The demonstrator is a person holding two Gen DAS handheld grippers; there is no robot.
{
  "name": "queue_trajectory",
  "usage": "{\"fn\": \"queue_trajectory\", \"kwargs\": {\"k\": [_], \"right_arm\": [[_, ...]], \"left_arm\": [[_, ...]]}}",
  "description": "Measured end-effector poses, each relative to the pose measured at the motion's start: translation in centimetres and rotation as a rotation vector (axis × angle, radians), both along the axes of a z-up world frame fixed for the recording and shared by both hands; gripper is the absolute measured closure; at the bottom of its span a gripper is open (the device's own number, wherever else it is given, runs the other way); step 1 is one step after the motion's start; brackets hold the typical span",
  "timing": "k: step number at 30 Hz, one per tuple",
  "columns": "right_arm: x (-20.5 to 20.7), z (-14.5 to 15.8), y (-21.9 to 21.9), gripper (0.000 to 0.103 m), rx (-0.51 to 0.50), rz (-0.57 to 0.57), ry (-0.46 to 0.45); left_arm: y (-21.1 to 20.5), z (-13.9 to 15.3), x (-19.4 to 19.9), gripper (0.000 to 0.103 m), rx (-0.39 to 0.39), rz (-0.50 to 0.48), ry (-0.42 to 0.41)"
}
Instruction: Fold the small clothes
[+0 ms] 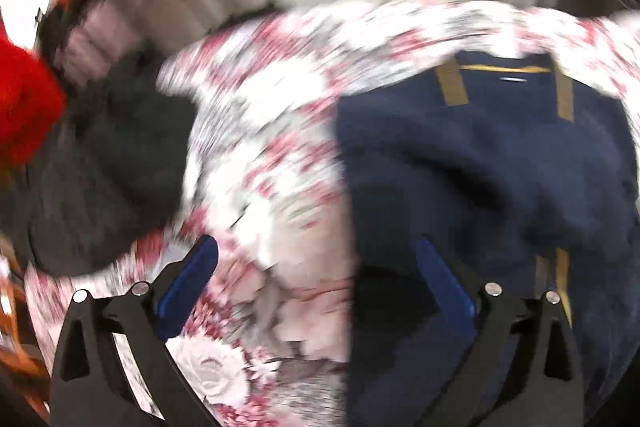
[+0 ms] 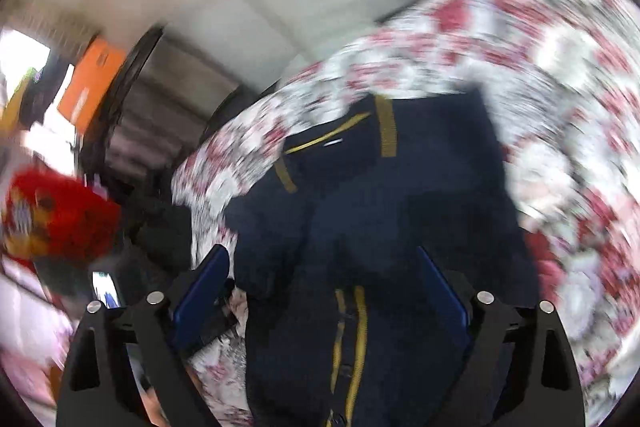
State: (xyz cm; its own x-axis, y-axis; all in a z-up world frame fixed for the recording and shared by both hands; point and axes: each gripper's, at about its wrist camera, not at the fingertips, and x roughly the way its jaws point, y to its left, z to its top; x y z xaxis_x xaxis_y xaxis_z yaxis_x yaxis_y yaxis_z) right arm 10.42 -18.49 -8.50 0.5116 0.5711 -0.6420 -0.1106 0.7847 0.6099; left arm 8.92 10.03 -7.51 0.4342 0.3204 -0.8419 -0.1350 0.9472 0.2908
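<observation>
A navy blue garment (image 1: 480, 163) with mustard-yellow stripes lies crumpled on a floral red-and-white sheet (image 1: 264, 131). My left gripper (image 1: 316, 263) hovers over the garment's left edge, its blue-padded fingers (image 1: 200, 271) spread wide with nothing pressed between them. In the right wrist view the same navy garment (image 2: 380, 203) fills the middle, its yellow stripes running down between the fingers. My right gripper (image 2: 322, 259) is open above it, and the pads (image 2: 440, 287) stand apart from the cloth. Both views are blurred.
A red plush item (image 2: 64, 223) sits at the left beyond the sheet (image 2: 540, 75), also visible in the left wrist view as a red plush item (image 1: 24, 107). Beside it lies dark black fabric (image 1: 112, 163). An orange box (image 2: 96, 83) stands further back left.
</observation>
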Motion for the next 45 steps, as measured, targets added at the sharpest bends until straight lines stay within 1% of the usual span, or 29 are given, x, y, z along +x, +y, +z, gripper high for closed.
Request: {"fn": "queue_trajectory", "kwargs": {"k": [1,3,4,6,7,9,11,13,16,18,19,20,21,22,24,25,27,28,29,30,32,35,38,39,40,42,43,44,45], "right_arm": [[0.0,0.3,1.6,0.013,-0.045,0.035,-0.030],[-0.4,0.6,5.0,0.014,-0.154,0.121,-0.097],[-0.7,0.7,7.4,0.015,-0.242,0.176,-0.145],[-0.8,0.5,10.8,0.017,-0.387,0.237,-0.223],[-0.5,0.5,12.1,0.019,-0.422,0.250,-0.241],[1.1,0.2,14.4,0.024,-0.445,0.247,-0.247],[2.7,-0.2,16.0,0.031,-0.446,0.248,-0.225],[3.9,-1.0,18.1,0.031,-0.475,0.276,-0.200],[5.0,-2.2,20.5,0.031,-0.553,0.297,-0.202],[5.5,-2.8,21.3,0.032,-0.572,0.300,-0.192],[5.8,-3.2,21.6,0.042,-0.580,0.302,-0.179],[6.0,-3.6,21.6,0.073,-0.588,0.302,-0.170],[6.2,-3.8,21.4,0.085,-0.594,0.298,-0.158],[6.4,-3.8,20.2,0.090,-0.555,0.274,-0.140],[6.4,-2.9,16.8,0.091,-0.445,0.178,-0.126],[6.1,-2.3,13.7,0.091,-0.355,0.100,-0.113],[5.5,-2.0,8.7,0.090,-0.252,-0.011,-0.095],[5.1,-2.6,5.7,0.081,-0.221,-0.069,-0.075],[4.9,-3.3,3.9,0.055,-0.206,-0.093,-0.047],[4.5,-4.7,1.8,0.044,-0.192,-0.100,0.010],[3.7,-6.7,-0.9,0.042,-0.138,-0.105,0.073],[2.5,-8.4,-3.9,0.042,0.003,-0.151,0.106],[2.9,-9.5,-4.6,0.042,0.158,-0.181,0.157],[3.2,-9.6,-4.0,0.042,0.174,-0.169,0.166],[3.3,-9.5,-3.5,0.044,0.154,-0.162,0.164],[3.5,-9.1,-2.6,0.065,0.097,-0.154,0.136],[3.5,-8.8,-2.1,0.088,0.056,-0.152,0.115],[3.5,-8.4,-1.9,0.094,0.026,-0.151,0.095],[3.4,-7.8,-1.7,0.094,0.005,-0.150,0.065]], "left_arm": [[1.4,-0.6,0.2,0.006,-0.027,0.045,0.021],[2.8,-1.1,0.4,0.007,-0.078,0.083,0.036],[3.1,-1.2,0.5,0.007,-0.098,0.083,0.039],[3.1,-1.2,0.8,0.007,-0.103,0.058,0.050],[3.3,-1.6,0.9,0.007,-0.093,0.054,0.061],[3.5,-2.4,1.1,0.007,-0.087,0.076,0.100],[4.7,-3.1,1.0,0.007,-0.149,0.112,0.140],[5.6,-3.6,1.0,0.007,-0.179,0.130,0.165],[6.4,-4.0,0.9,0.007,-0.172,0.144,0.174],[6.6,-4.4,1.0,0.007,-0.184,0.146,0.191],[6.7,-4.6,1.1,0.007,-0.192,0.147,0.196],[6.6,-4.9,1.3,0.007,-0.205,0.144,0.204],[6.4,-5.0,1.4,0.007,-0.208,0.141,0.208],[6.3,-5.1,1.5,0.007,-0.204,0.139,0.209],[6.0,-5.1,1.6,0.007,-0.189,0.135,0.205],[5.8,-5.1,1.6,0.007,-0.190,0.135,0.202],[5.4,-5.1,1.5,0.007,-0.195,0.135,0.201],[5.2,-5.2,1.5,0.007,-0.191,0.133,0.203],[4.8,-5.6,1.4,0.007,-0.181,0.127,0.211],[4.5,-5.9,1.4,0.007,-0.171,0.123,0.220],[3.7,-6.9,1.3,0.007,-0.139,0.114,0.243],[2.9,-7.3,1.3,0.006,-0.107,0.103,0.242],[2.5,-7.2,1.5,0.007,-0.106,0.107,0.236],[2.3,-7.2,1.2,0.007,-0.106,0.106,0.235],[2.1,-7.2,1.1,0.006,-0.100,0.103,0.235],[1.8,-7.4,1.0,0.006,-0.071,0.090,0.233],[1.9,-7.3,1.0,0.006,-0.063,0.086,0.233],[1.6,-7.4,1.0,0.006,-0.061,0.086,0.234],[0.8,-7.1,1.0,0.006,-0.059,0.085,0.235]]}}
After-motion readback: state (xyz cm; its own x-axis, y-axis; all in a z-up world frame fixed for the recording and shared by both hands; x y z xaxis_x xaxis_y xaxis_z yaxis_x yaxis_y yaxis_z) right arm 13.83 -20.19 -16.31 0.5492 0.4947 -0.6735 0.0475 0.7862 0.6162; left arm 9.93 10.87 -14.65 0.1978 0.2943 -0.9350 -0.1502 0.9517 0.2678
